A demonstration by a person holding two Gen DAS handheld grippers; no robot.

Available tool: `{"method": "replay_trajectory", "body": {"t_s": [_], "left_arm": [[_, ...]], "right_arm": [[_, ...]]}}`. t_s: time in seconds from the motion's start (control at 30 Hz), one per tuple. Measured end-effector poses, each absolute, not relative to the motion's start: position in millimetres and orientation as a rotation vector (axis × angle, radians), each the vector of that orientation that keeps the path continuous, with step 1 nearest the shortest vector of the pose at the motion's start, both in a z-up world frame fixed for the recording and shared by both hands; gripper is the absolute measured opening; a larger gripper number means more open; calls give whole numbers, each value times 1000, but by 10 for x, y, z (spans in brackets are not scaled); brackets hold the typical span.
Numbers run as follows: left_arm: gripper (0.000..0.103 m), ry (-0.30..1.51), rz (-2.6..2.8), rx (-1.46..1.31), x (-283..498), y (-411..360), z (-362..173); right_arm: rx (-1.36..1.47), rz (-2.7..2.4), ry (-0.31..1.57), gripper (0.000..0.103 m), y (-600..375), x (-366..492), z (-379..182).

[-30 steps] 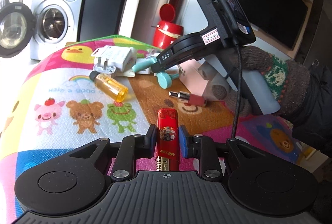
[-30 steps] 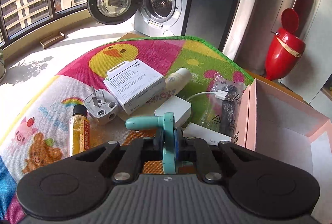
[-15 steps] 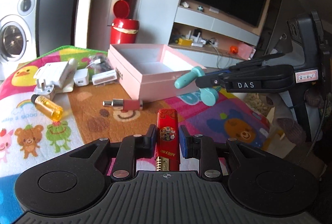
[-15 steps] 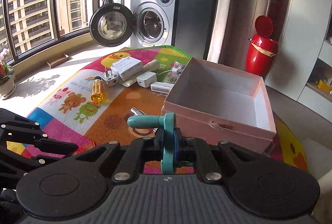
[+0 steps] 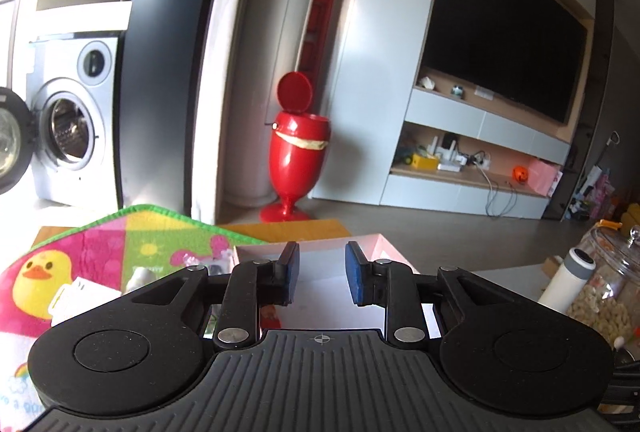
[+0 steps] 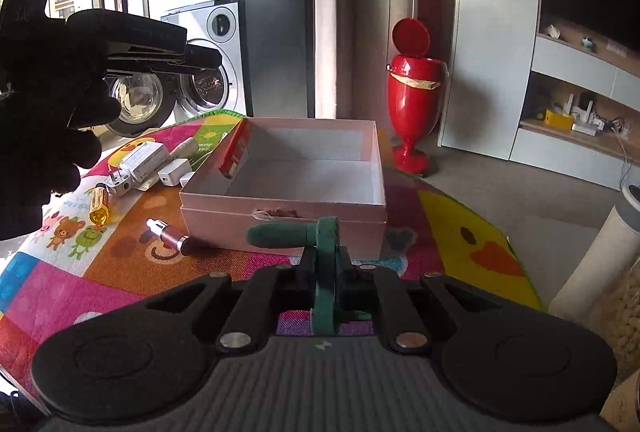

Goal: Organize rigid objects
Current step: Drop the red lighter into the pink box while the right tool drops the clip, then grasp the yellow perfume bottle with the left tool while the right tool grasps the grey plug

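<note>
An open pink box [image 6: 280,210] stands on a colourful play mat [image 6: 120,272]. A flat red case [image 6: 234,152] leans against its left inner wall. In the left wrist view the red case [image 5: 270,314] shows just under my left gripper [image 5: 322,272], which is open with nothing between its blue pads and hangs over the box [image 5: 384,252]. The right wrist view shows the left gripper [image 6: 160,52] as a dark shape above the box's left side. My right gripper [image 6: 326,272] is shut on a teal handled tool [image 6: 276,236], in front of the box's near wall.
Left of the box lie a yellow bottle [image 6: 100,206], a small maroon tube [image 6: 170,234], a white plug [image 6: 120,184], a white carton [image 6: 146,156] and a charger [image 6: 174,176]. A red bin [image 6: 412,88] stands behind. A white bottle [image 5: 568,280] and a jar [image 5: 604,288] stand at right.
The left gripper has let go of the red case, which now rests in the box, and has risen over it. The right gripper with the teal tool has drawn closer to the box's front.
</note>
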State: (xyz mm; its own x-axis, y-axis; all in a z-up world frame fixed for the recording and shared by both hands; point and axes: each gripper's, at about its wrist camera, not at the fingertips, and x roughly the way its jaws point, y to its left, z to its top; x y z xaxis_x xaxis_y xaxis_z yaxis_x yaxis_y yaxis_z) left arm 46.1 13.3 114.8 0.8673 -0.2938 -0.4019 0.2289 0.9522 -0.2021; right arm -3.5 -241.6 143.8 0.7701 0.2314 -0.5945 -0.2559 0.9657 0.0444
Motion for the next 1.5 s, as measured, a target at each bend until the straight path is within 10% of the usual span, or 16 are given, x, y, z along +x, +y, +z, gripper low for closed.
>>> {"method": "replay_trajectory", "body": {"t_s": [0.5, 0.87, 1.5], "left_arm": [[28, 686, -82, -175, -550, 1223, 383], [28, 674, 101, -484, -20, 2056, 430], [33, 818, -25, -266, 398, 1766, 184]], "right_arm": [[26, 335, 574, 13, -1818, 1176, 1943], [-251, 456, 619, 34, -1128, 404, 1336], [-273, 546, 656, 37, -846, 239, 1206]]}}
